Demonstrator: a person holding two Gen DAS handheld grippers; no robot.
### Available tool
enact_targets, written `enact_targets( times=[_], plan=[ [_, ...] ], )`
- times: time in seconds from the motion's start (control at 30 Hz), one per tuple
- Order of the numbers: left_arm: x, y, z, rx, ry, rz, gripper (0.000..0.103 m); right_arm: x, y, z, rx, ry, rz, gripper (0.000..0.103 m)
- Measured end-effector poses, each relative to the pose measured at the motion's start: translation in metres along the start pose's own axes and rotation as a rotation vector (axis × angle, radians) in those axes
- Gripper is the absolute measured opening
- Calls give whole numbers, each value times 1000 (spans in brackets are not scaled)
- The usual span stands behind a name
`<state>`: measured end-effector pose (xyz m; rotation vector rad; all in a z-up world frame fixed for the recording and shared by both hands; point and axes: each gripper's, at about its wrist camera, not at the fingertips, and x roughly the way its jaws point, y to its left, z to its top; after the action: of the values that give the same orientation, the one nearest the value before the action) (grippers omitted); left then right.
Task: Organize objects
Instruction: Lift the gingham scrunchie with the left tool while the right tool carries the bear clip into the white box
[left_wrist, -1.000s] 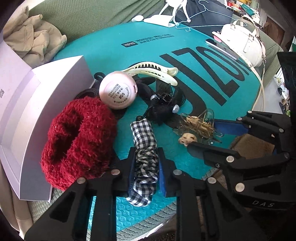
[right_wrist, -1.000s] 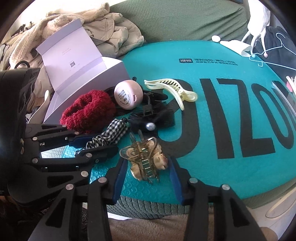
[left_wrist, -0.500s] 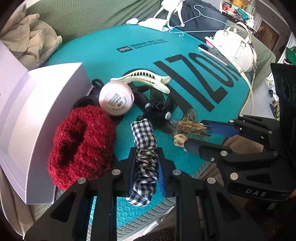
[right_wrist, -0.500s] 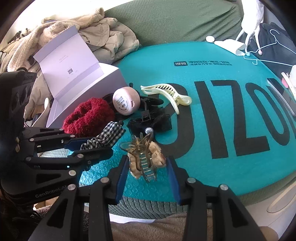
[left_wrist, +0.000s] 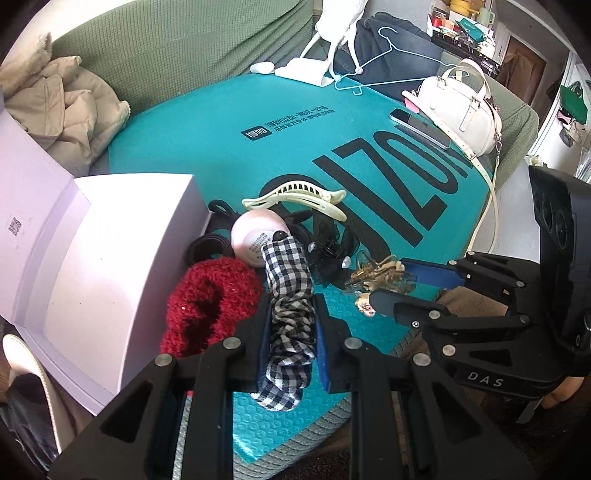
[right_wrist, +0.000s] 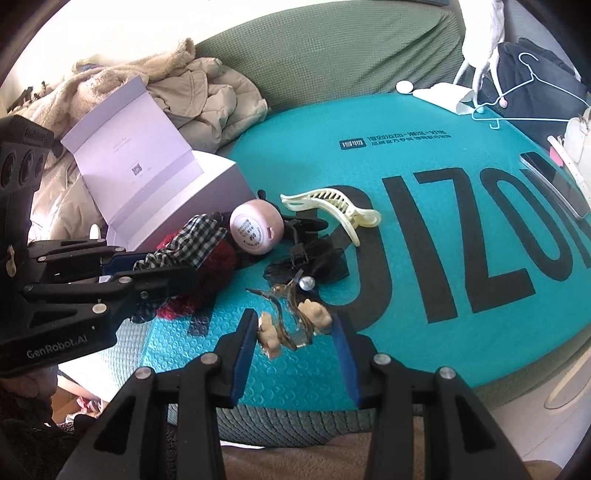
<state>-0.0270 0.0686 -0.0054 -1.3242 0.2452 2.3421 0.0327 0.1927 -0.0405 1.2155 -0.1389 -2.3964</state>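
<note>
While the checked scrunchie (left_wrist: 290, 314) is clamped mid-length in the left gripper (left_wrist: 290, 325) above the table's (left_wrist: 369, 166) near edge, it is judged light and limp; the brittle-looking claw clip (right_wrist: 291, 321), between the right gripper's (right_wrist: 293, 354) half-closed jaws, appears gripped by its sides.

The left gripper (left_wrist: 289, 334) has risen, carrying the checked scrunchie (left_wrist: 290, 306) clear of the teal mat (left_wrist: 369, 155); the scrunchie's far end now hangs in front of the pink round case (left_wrist: 255, 236), where before it lay flat on the mat near the red scrunchie (left_wrist: 207, 302). The right gripper (right_wrist: 295, 341) has rolled slightly, tilting the clear hair claw (right_wrist: 291, 321) between its pads, and in its view more of the white box (right_wrist: 166, 184) lid shows at the left
</note>
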Motion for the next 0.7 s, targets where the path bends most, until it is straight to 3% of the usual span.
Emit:
enact_targets(
  times=[0.37, 0.7],
  plan=[
    [-36, 32, 11, 59, -46, -5, 19, -14, 25, 11, 36, -111, -26, 42],
    [-57, 87, 19, -22, -68, -5, 19, -19, 69, 48, -68, -114, -30, 42]
  ],
)
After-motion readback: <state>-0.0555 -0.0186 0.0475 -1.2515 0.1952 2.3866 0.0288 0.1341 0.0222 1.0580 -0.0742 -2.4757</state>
